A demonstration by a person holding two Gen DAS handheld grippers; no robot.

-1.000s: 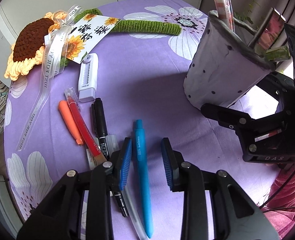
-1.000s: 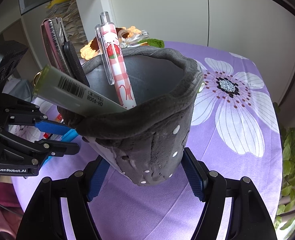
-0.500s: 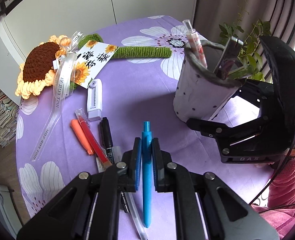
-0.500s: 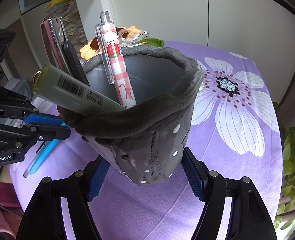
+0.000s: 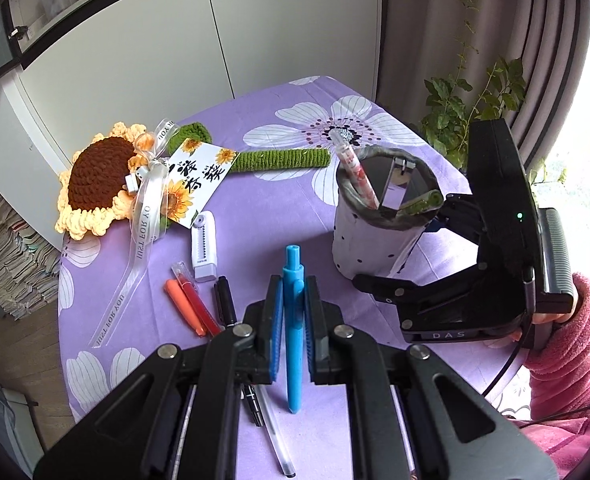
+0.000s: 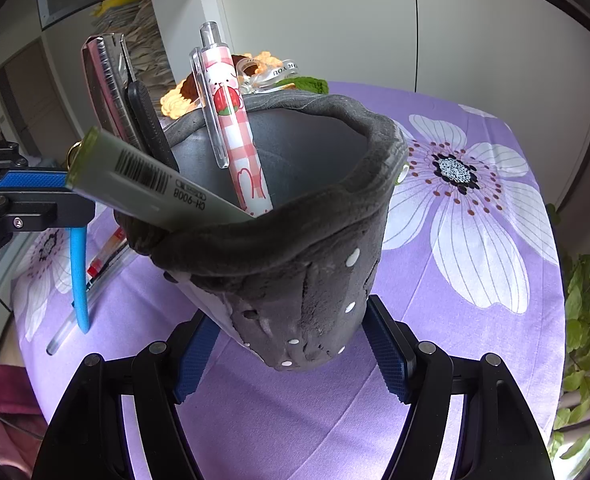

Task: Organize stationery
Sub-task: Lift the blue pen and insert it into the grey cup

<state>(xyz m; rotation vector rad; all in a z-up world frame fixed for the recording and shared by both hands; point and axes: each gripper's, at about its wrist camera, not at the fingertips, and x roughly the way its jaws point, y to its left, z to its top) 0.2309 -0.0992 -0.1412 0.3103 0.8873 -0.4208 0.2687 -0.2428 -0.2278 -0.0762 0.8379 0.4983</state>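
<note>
My left gripper (image 5: pixel 294 308) is shut on a blue pen (image 5: pixel 294 320) and holds it above the purple tablecloth; the pen (image 6: pixel 78 276) hangs down from its fingers in the right wrist view. My right gripper (image 6: pixel 291 344) grips the base of a grey plush pen holder (image 6: pixel 295 248) from both sides. The holder (image 5: pixel 379 236) stands right of the blue pen and holds a pink checked pen (image 6: pixel 231 132), a green marker (image 6: pixel 143 178) and a pink flat item (image 6: pixel 107 88). On the cloth lie an orange marker (image 5: pixel 183 306), a red pen (image 5: pixel 199 304), a black marker (image 5: pixel 226 300) and a clear pen (image 5: pixel 275 436).
A white correction tape (image 5: pixel 203 246) lies beyond the markers. A crocheted sunflower (image 5: pixel 99 184) with ribbon, card and green stem (image 5: pixel 283 159) lies at the back left. A potted plant (image 5: pixel 467 120) stands past the table's right edge. The table's edge (image 5: pixel 61 320) is at left.
My left gripper closed on the blue pen and lifted it off the cloth, rising well above the table. My right gripper stayed on the holder.
</note>
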